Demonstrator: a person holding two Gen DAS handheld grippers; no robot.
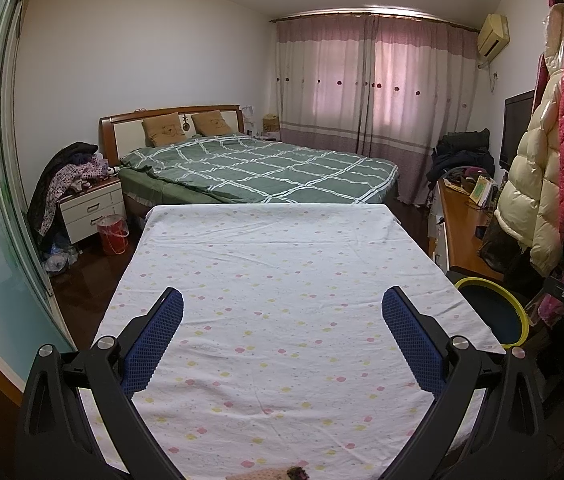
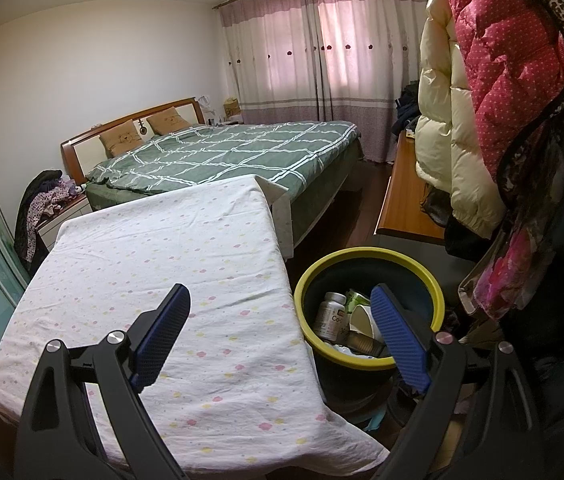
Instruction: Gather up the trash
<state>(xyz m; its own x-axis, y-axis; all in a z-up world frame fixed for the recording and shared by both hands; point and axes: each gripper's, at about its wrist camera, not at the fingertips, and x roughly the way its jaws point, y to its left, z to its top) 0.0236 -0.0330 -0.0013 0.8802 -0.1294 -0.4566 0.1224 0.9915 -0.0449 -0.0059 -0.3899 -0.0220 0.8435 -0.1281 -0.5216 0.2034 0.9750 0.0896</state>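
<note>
Both grippers, left (image 1: 282, 338) and right (image 2: 280, 334), hang spread and empty, so we judge the trash collected in the yellow-rimmed bin (image 2: 369, 256).

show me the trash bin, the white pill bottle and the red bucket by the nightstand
trash bin (image 2: 365, 254), right wrist view, on its yellow rim at the far side
white pill bottle (image 2: 331, 314), right wrist view, on its labelled body inside the bin
red bucket (image 1: 112, 236), left wrist view, on its front wall
</note>
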